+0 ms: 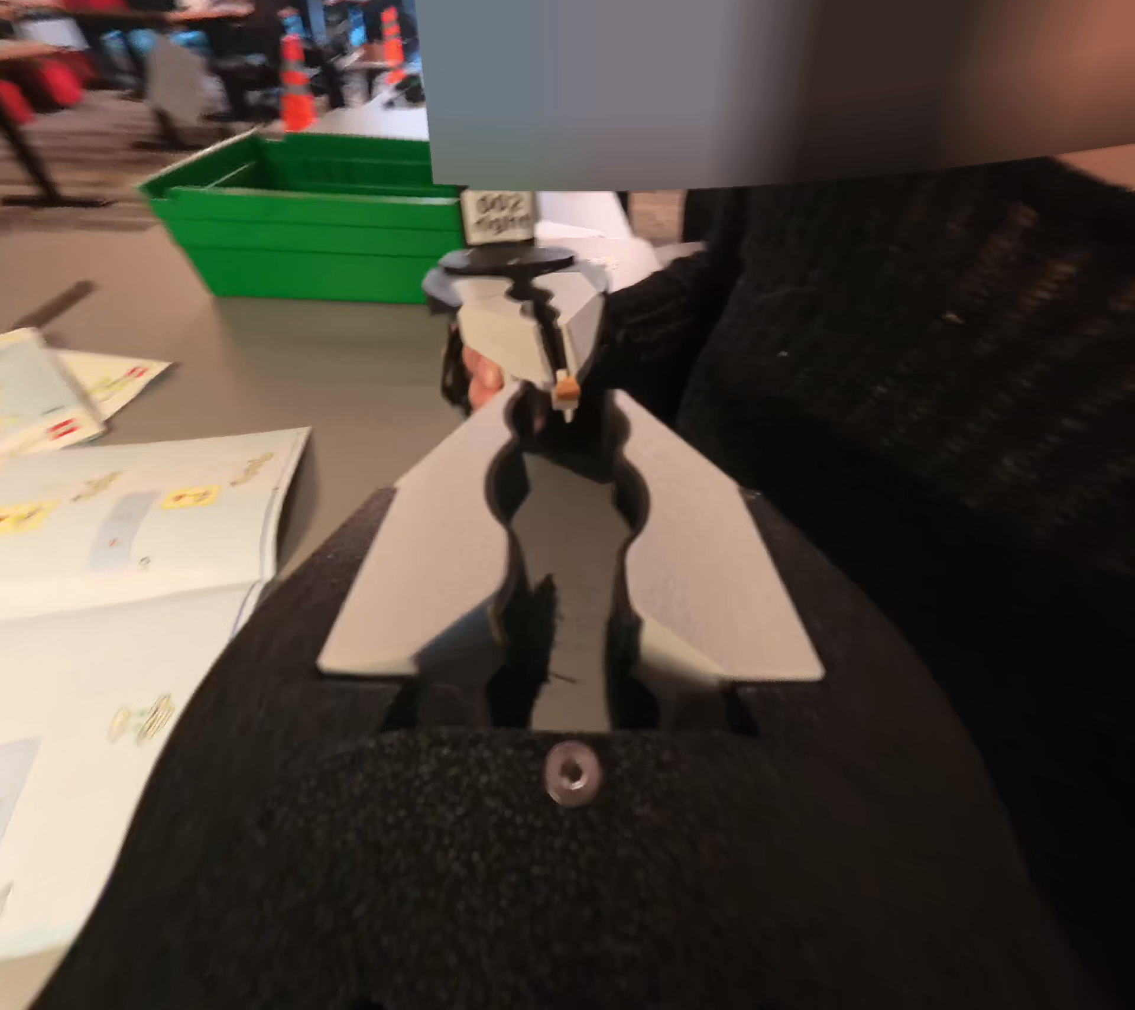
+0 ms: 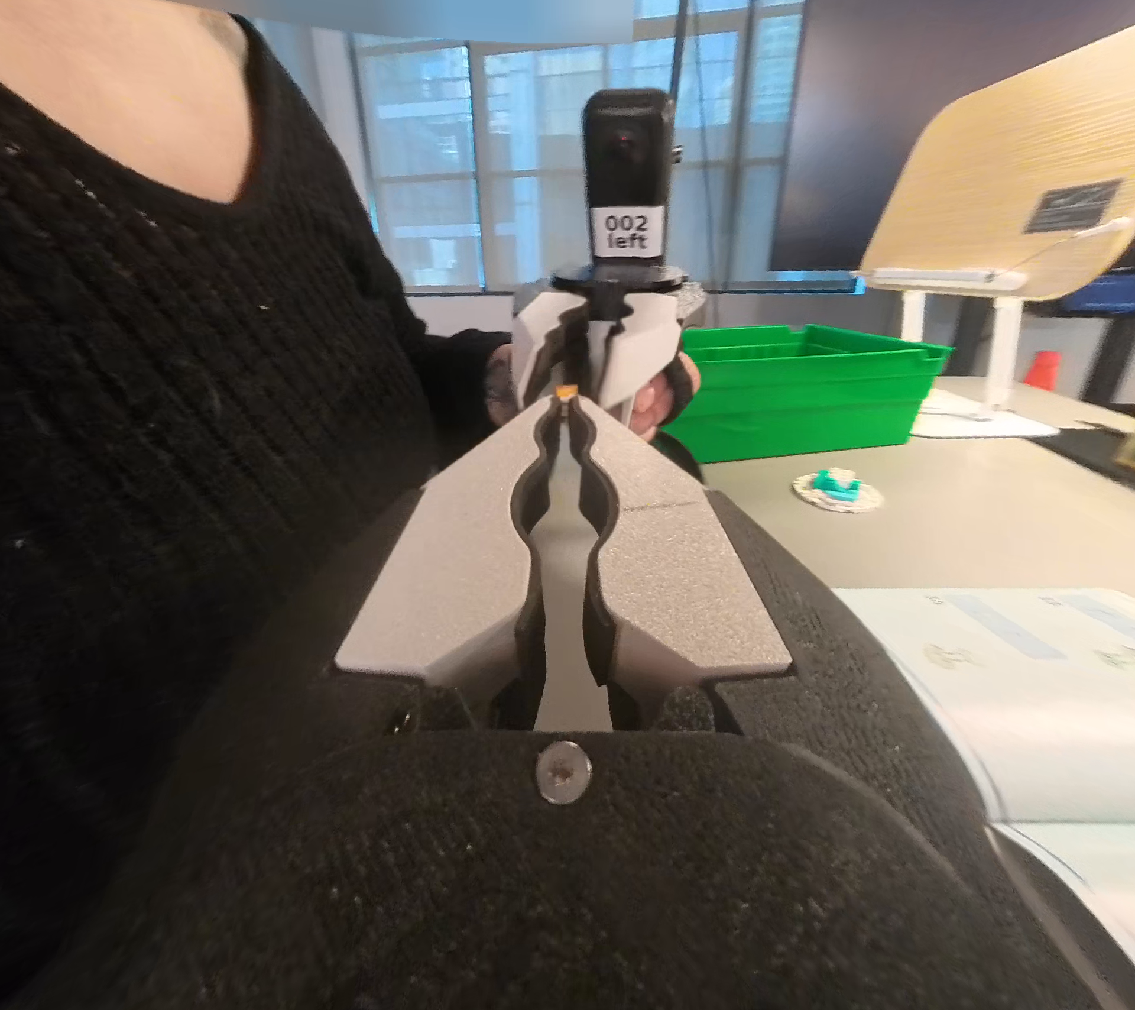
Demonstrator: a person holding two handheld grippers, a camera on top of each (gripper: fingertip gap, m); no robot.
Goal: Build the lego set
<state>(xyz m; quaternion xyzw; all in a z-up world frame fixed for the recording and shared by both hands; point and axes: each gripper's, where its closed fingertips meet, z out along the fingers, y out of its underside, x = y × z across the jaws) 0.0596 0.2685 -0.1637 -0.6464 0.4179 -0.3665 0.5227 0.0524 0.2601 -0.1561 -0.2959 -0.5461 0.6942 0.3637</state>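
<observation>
The right gripper's [image 2: 565, 412] fingers [image 2: 467, 563] were pinched on a tiny orange-and-white lego piece [image 2: 565, 392] at their very tips, held in the air close to the person's black sweater [image 2: 184, 366]. Facing it nose to nose, the left gripper [image 1: 568, 409] stood with its fingers [image 1: 442, 550] parted and nothing between them; the piece [image 1: 566, 389] sat just beyond its tips, on the line of the gap. From these views its long axis seemed to run up and down, across both grippers' reach, though it was too small to be sure. The left gripper looked best placed to take or steady it.

Farther out on the grey table [image 2: 921, 538] lay the open instruction booklet [image 1: 135, 526], and the teal-and-white partial build [image 2: 836, 485] sat well apart to the right. Beyond both stood a green bin [image 2: 798, 397]. Nothing stood between the two grippers.
</observation>
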